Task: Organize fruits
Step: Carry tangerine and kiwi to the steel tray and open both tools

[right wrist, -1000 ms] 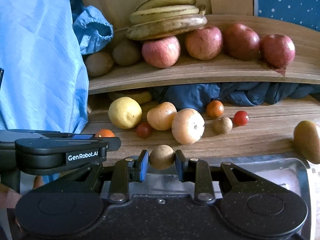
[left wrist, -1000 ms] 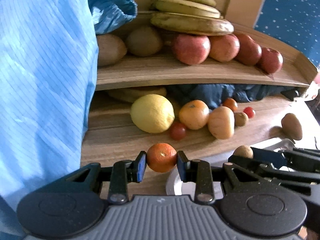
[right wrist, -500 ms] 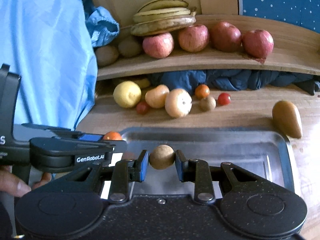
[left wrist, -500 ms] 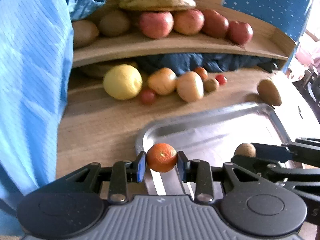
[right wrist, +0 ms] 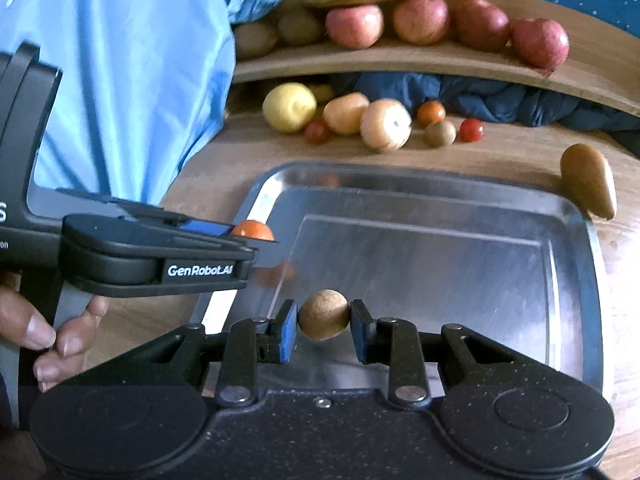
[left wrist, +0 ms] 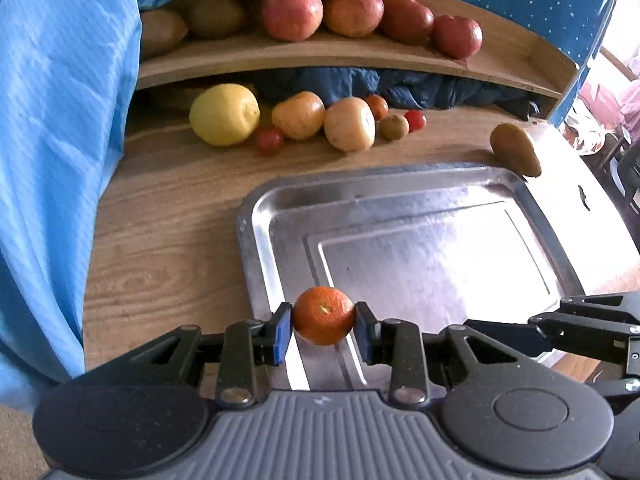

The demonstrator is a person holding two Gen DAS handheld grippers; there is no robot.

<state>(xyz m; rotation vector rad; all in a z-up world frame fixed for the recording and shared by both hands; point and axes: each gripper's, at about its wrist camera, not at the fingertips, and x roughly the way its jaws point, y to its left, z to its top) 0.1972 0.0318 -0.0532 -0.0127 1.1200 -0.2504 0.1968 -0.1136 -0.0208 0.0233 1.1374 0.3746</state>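
My left gripper (left wrist: 323, 326) is shut on a small orange mandarin (left wrist: 324, 320), held above the near left corner of a bare steel tray (left wrist: 400, 184). In the right wrist view the left gripper shows from the side with the mandarin (right wrist: 252, 230) at its tip. My right gripper (right wrist: 324, 320) is shut on a small brown kiwi (right wrist: 323, 314) over the tray's (right wrist: 440, 192) near edge. Part of the right gripper's body shows at the right edge of the left wrist view, its tips hidden.
Beyond the tray lie a lemon (left wrist: 224, 114), two pale orange fruits (left wrist: 350, 124), cherry tomatoes (left wrist: 269, 141), a small kiwi (left wrist: 394, 127) and a brown pear (left wrist: 516, 156). A wooden shelf (left wrist: 320, 54) holds apples, kiwis and bananas. A blue garment (left wrist: 60, 140) hangs at left.
Both grippers have drawn back from the shelf toward me with their fruits still held. The tray has come into full view beneath them.
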